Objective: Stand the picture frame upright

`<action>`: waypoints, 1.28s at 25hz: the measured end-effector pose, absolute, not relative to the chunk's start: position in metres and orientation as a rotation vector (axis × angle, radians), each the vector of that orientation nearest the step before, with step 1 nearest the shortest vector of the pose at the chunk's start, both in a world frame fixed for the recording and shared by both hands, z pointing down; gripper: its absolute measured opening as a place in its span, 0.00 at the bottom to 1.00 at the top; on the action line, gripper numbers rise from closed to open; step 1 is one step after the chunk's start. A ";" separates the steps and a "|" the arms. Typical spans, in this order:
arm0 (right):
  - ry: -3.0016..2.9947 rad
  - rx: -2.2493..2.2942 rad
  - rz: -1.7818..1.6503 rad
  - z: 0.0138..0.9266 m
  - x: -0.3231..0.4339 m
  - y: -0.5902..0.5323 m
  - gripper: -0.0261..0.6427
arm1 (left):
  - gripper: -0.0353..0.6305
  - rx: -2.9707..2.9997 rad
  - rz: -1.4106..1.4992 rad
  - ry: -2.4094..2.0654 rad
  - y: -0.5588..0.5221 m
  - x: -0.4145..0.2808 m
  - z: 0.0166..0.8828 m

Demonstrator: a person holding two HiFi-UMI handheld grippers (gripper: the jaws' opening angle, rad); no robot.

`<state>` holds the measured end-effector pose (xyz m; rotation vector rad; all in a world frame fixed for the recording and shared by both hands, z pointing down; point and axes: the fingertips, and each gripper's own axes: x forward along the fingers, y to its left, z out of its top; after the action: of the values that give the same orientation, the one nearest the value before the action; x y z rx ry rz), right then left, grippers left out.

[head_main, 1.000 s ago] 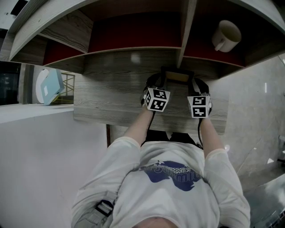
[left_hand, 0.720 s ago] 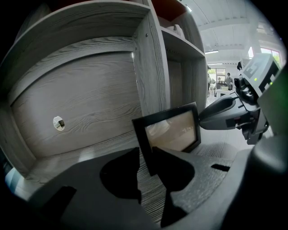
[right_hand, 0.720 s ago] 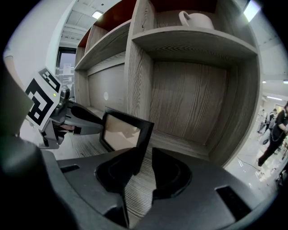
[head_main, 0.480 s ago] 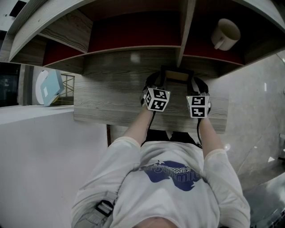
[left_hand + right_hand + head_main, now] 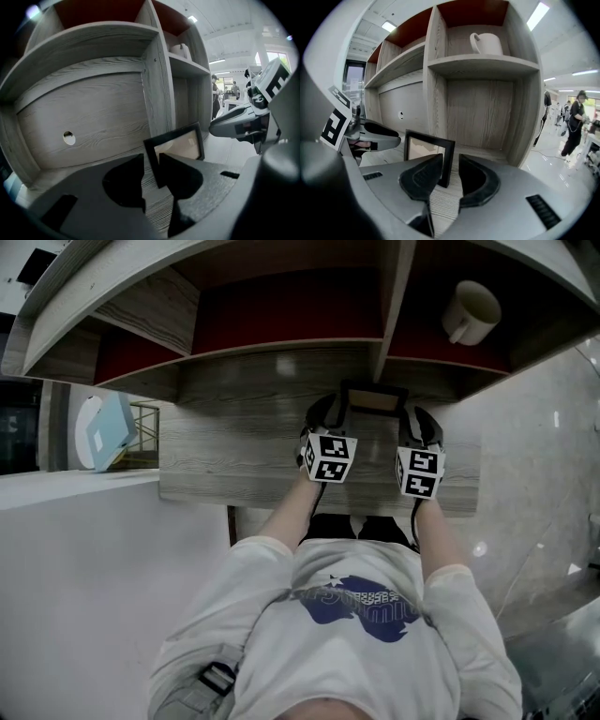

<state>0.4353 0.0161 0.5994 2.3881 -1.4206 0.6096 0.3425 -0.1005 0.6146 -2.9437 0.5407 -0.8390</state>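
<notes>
While I steadied it from both sides, my left claw [image 5: 151,157] stood about half closed, pinching the left bar of the black rectangular picture frame [image 5: 180,146], and my right claw [image 5: 450,157] held the frame's right bar likewise. The frame stood near upright on the grey wood-grain shelf board [image 5: 234,465] beneath it; above and right of the frame sat a white ceramic mug [image 5: 488,43]. Standing looked done; next, I judged, came a slow release, watching for a topple.
</notes>
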 end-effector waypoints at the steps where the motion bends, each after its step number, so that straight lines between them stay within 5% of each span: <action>1: -1.414 2.415 0.603 0.592 0.432 0.018 0.19 | 0.21 -2.956 -0.812 0.544 -0.101 0.341 0.607; 23: -1.483 2.815 -0.175 0.301 0.371 0.065 0.06 | 0.18 -2.946 0.196 0.646 -0.103 0.253 0.313; 32: -1.481 2.722 -0.386 0.246 0.352 0.094 0.04 | 0.06 -2.813 0.206 0.830 -0.110 0.188 0.276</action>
<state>0.3515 0.0941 0.2457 2.7222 -1.4805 -0.3862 0.1882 -0.1098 0.2764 -2.8131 0.8299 0.2059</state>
